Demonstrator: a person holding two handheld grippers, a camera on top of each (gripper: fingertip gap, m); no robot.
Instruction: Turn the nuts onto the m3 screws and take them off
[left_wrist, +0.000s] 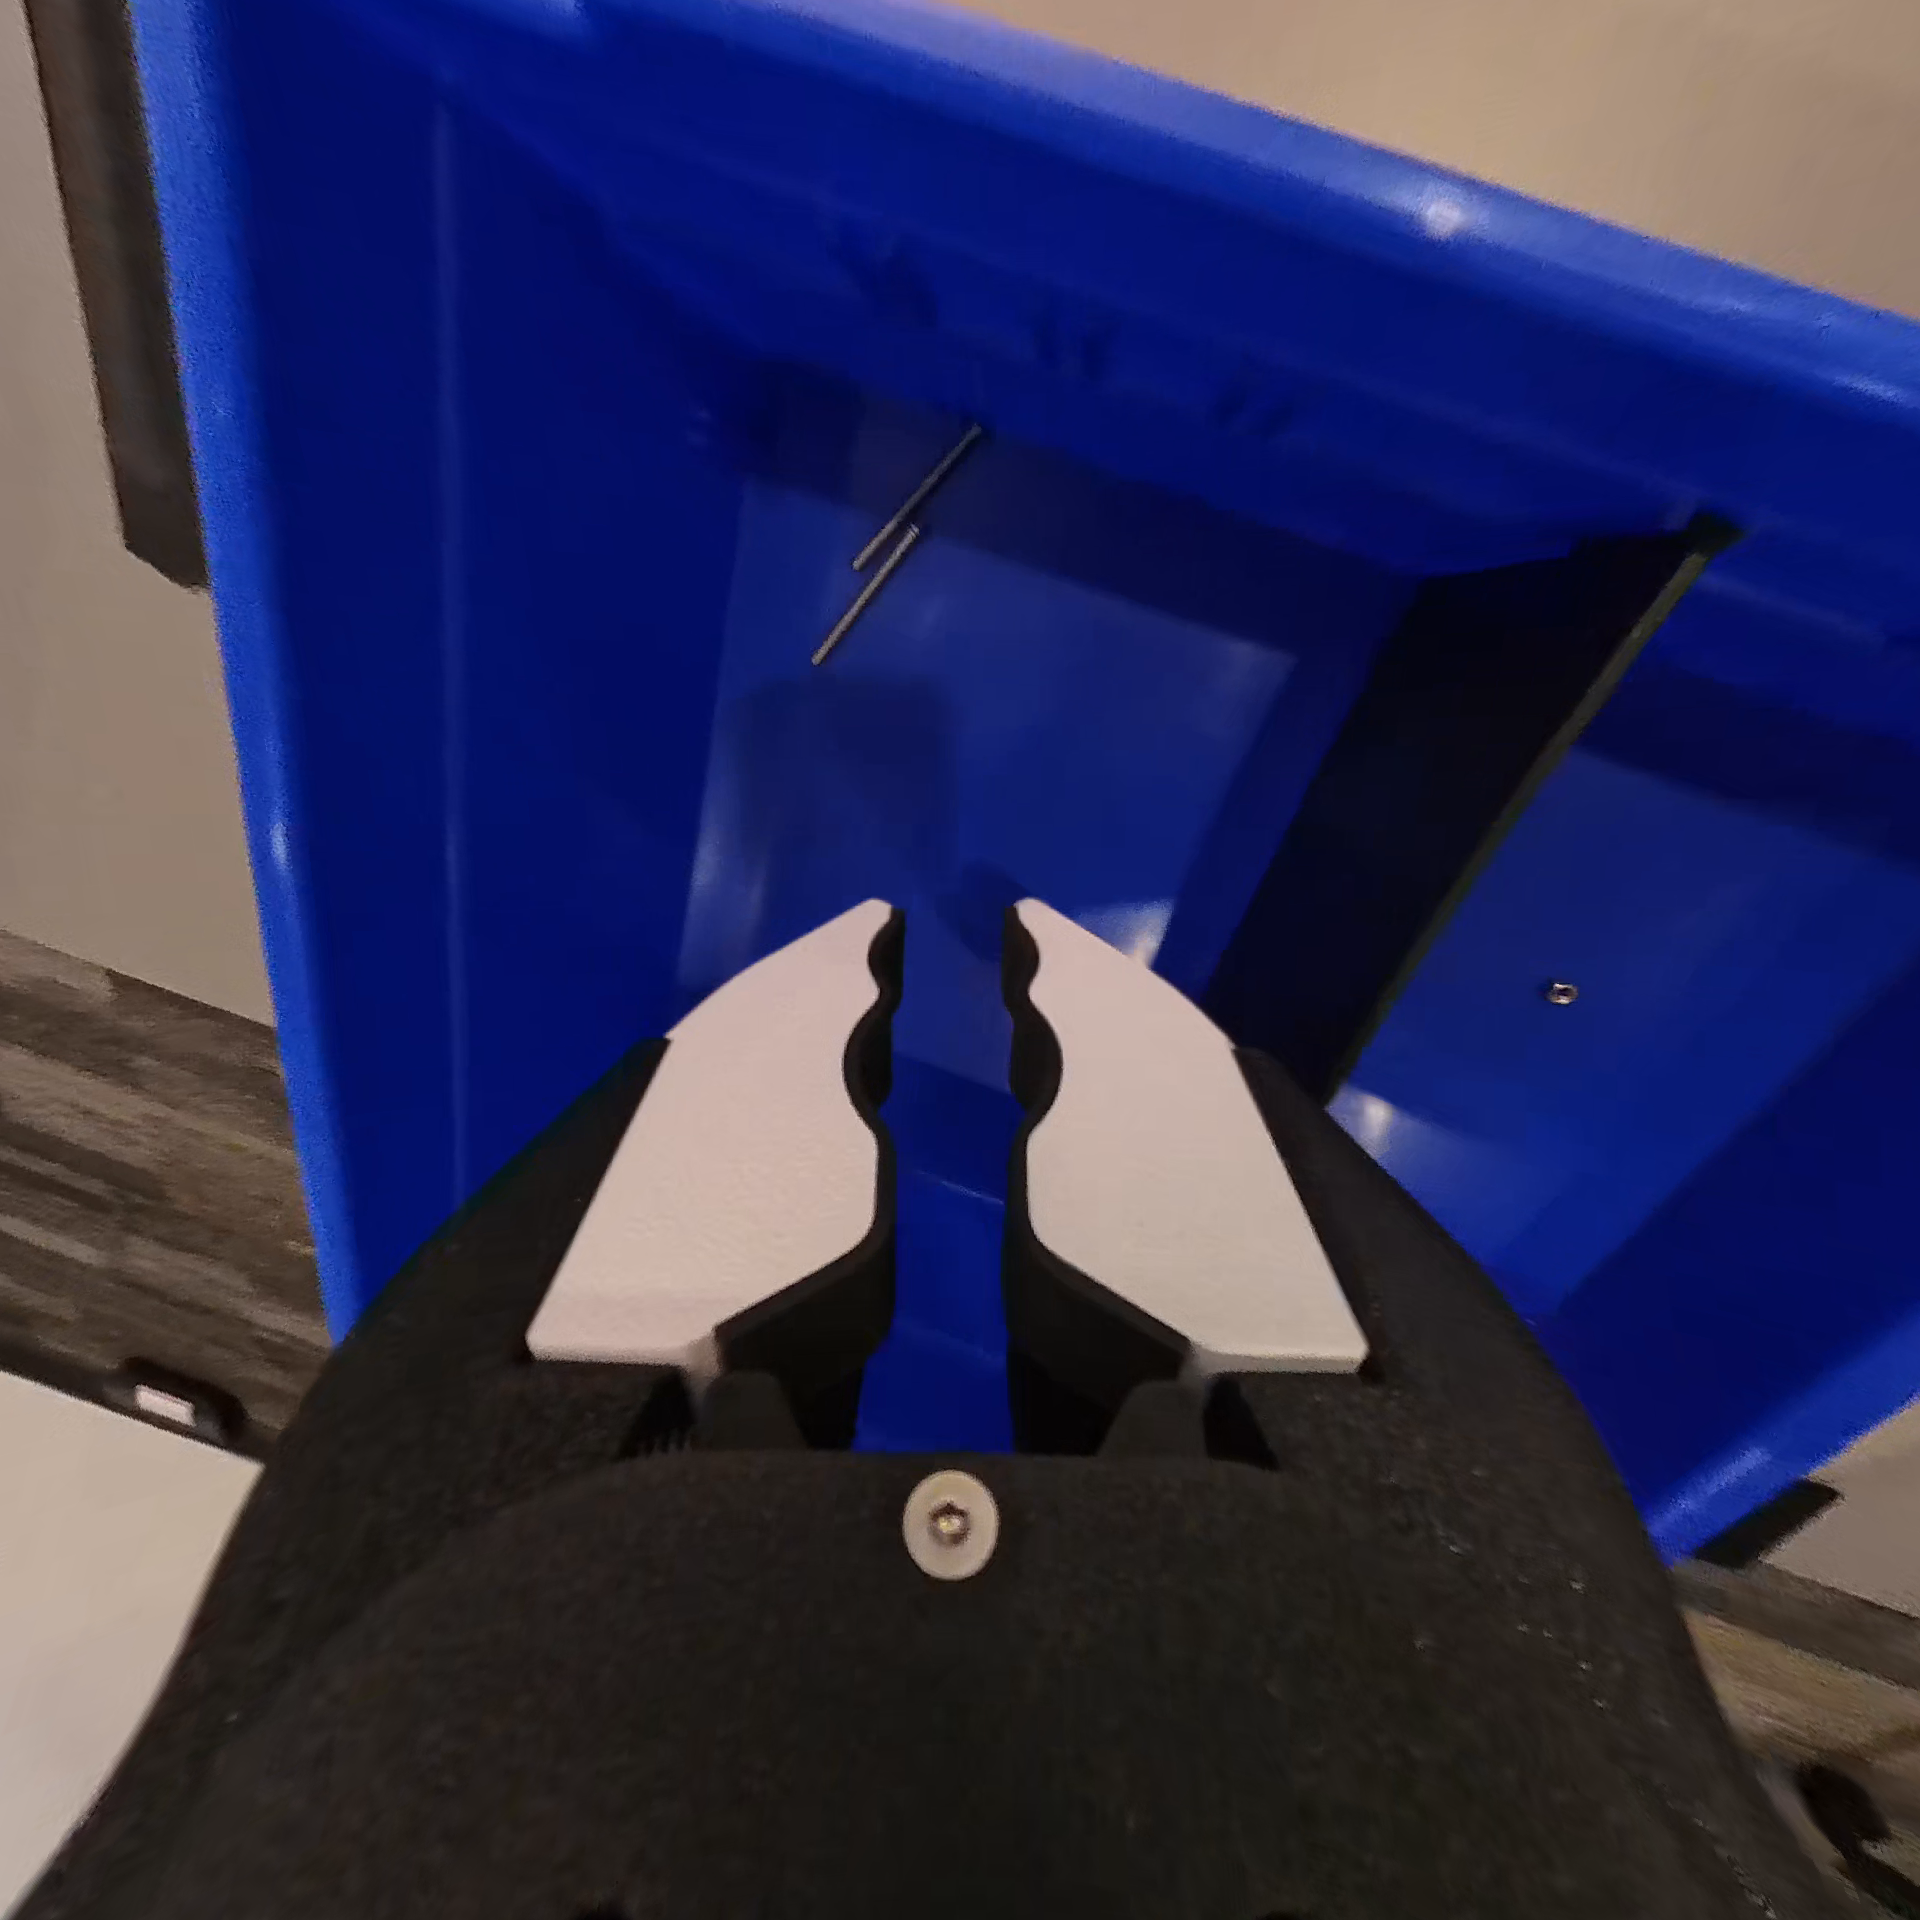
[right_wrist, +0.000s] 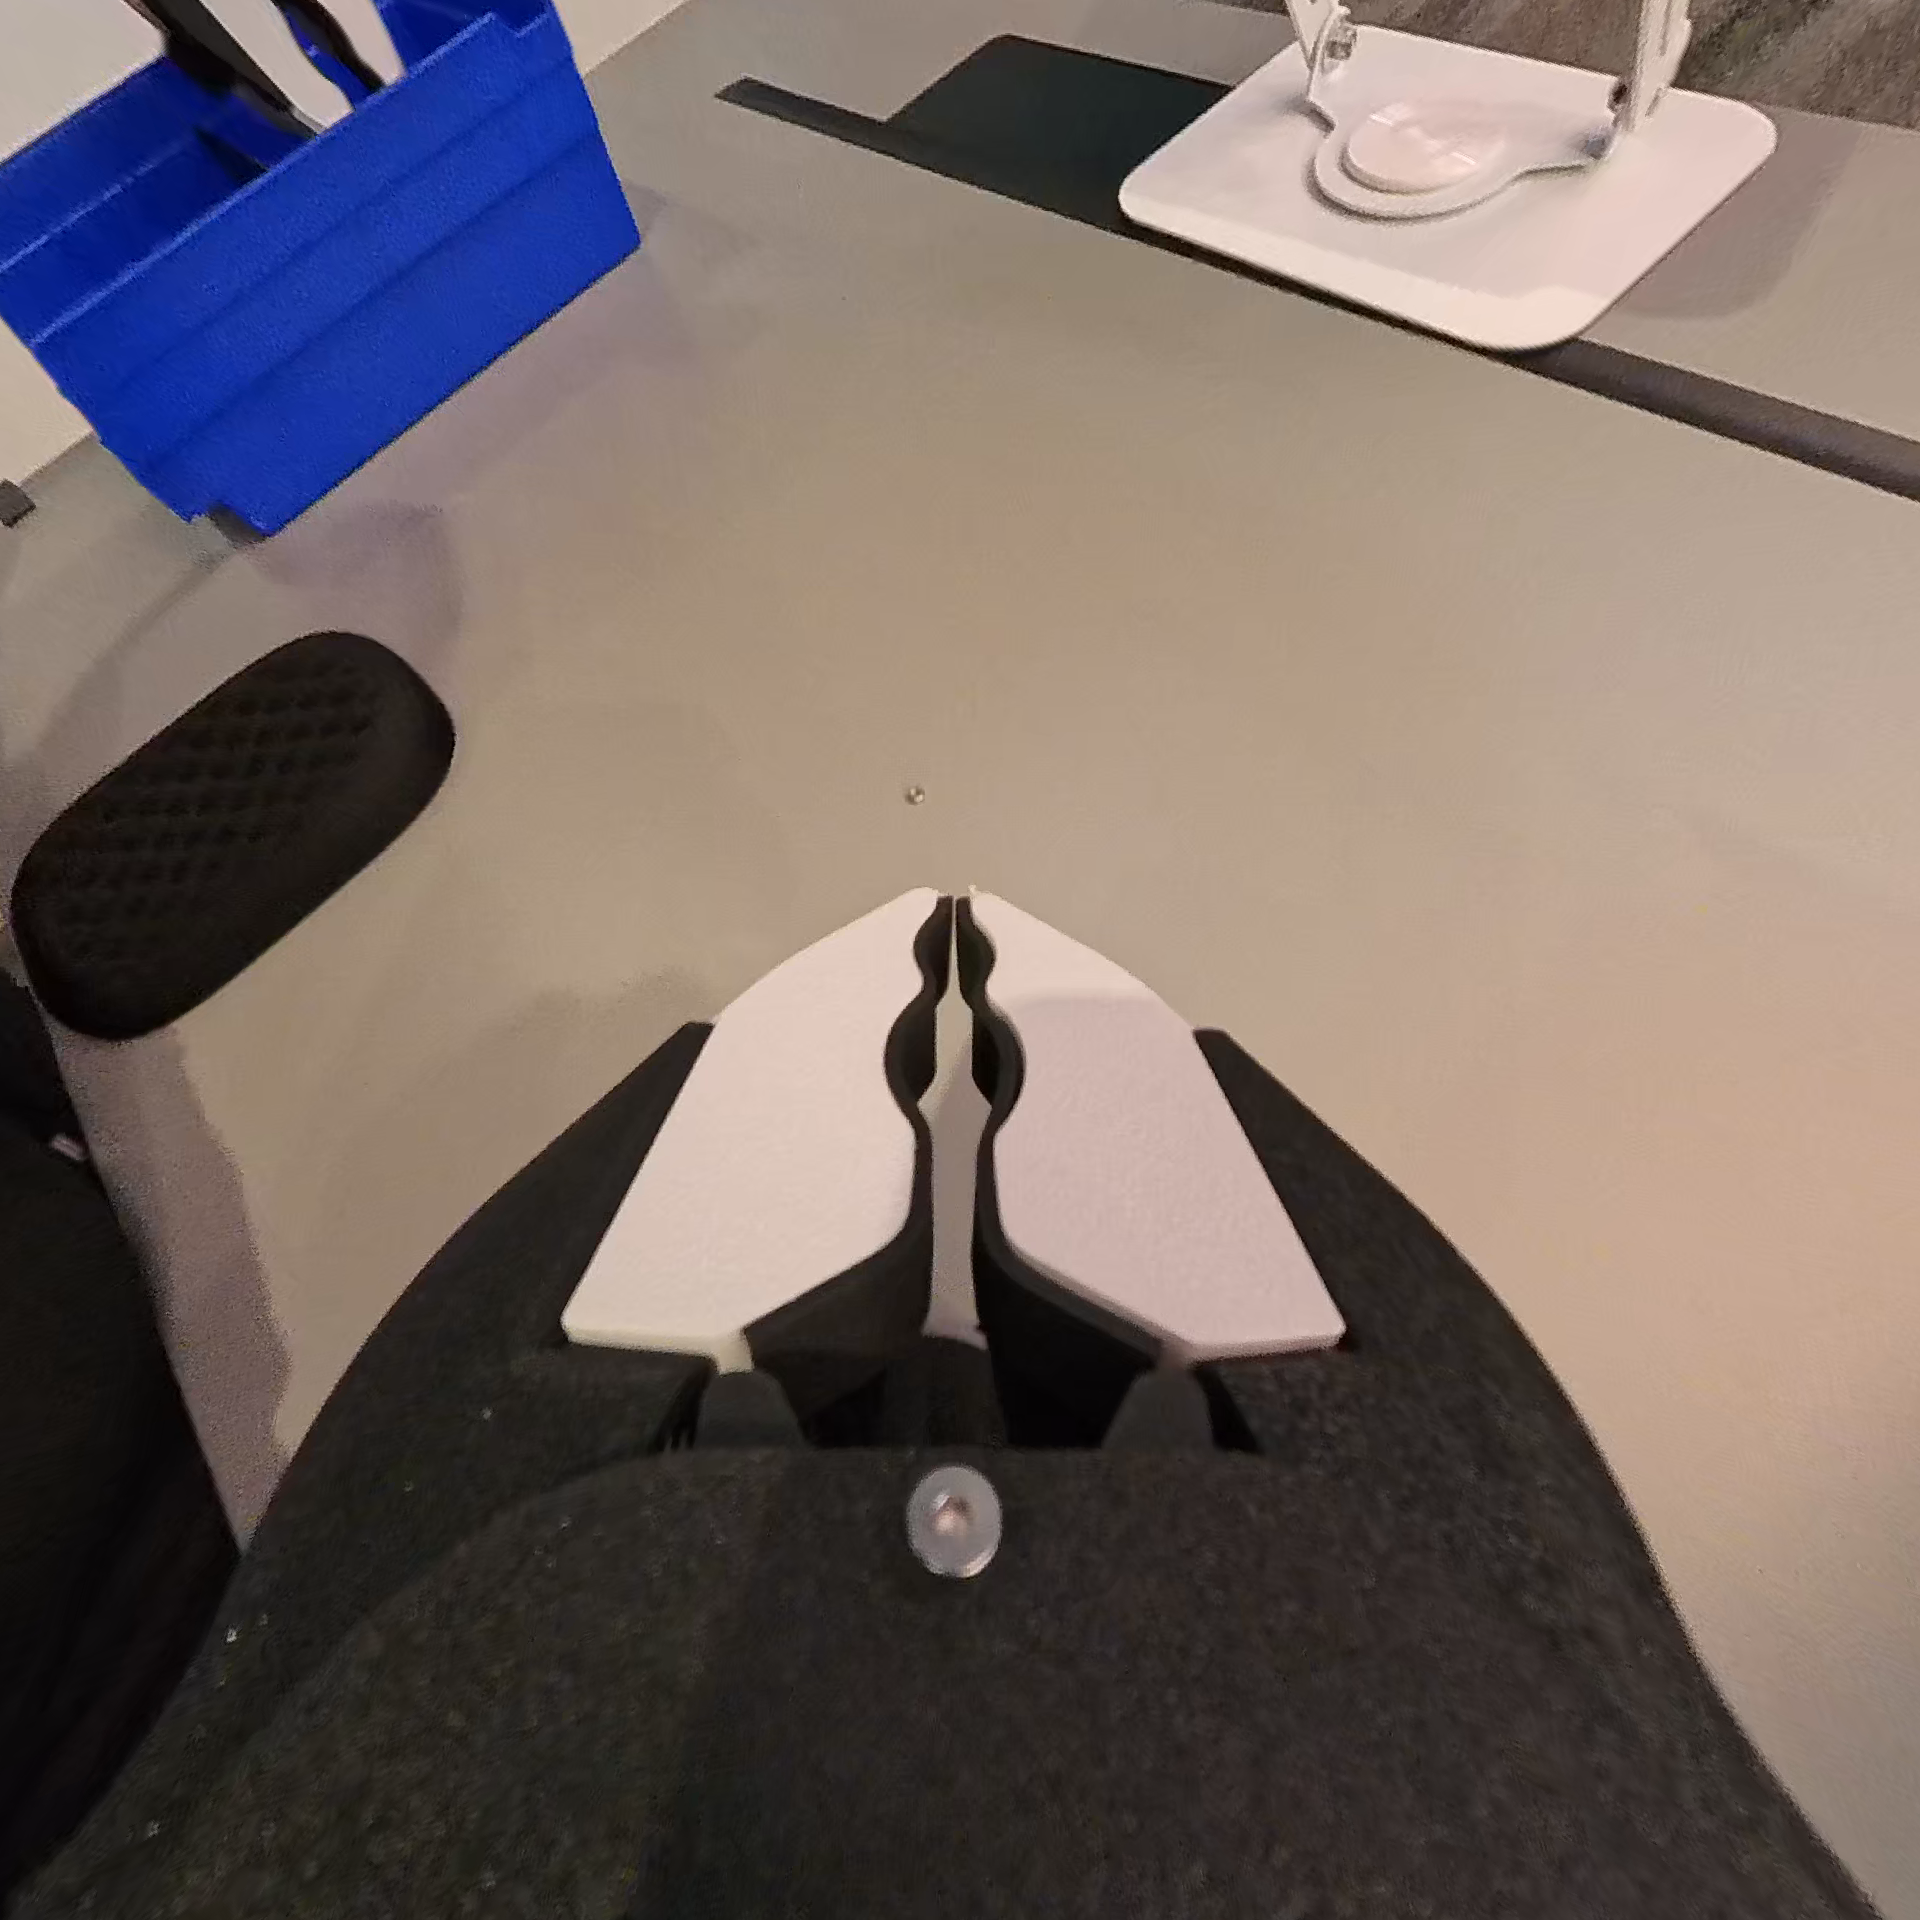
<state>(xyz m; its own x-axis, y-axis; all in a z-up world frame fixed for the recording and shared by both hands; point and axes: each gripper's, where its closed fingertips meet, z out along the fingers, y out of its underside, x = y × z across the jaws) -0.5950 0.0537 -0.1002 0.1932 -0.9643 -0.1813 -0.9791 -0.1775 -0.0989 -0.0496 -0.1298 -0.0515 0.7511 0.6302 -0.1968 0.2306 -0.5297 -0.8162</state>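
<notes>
Left gripper (left_wrist: 951, 920) held with a clear gap between its white fingers (left_wrist: 769, 1132), nothing between them, tips poised inside the blue bin (left_wrist: 343, 727) above the floor of its larger compartment. Farther in, near the back wall of that compartment, two thin dark rods, presumably the M3 screws (left_wrist: 888, 566), lying almost end to end on a slant, well apart from the fingertips. To the right, beyond a dark divider (left_wrist: 1527, 790), a second compartment holding one small nut (left_wrist: 1560, 992) on its floor. Right gripper (right_wrist: 956, 899) with its fingers (right_wrist: 800, 1143) drawn together until the tips all but touch, only a thin slit left between the wavy inner edges; whether anything tiny sits pinched at the very tips cannot be told. Just ahead of those tips, a small metallic nut on the table (right_wrist: 915, 796), alone on the grey tabletop (right_wrist: 1247, 623) and apart from the gripper. Further out to the left, a black padded armrest (right_wrist: 229, 831) at the table's edge, and beyond it the blue bin again, with the left gripper's fingers dipping into it from above. At the far right, a white stand base (right_wrist: 1455, 208) resting partly on a dark mat (right_wrist: 1039, 114).
</notes>
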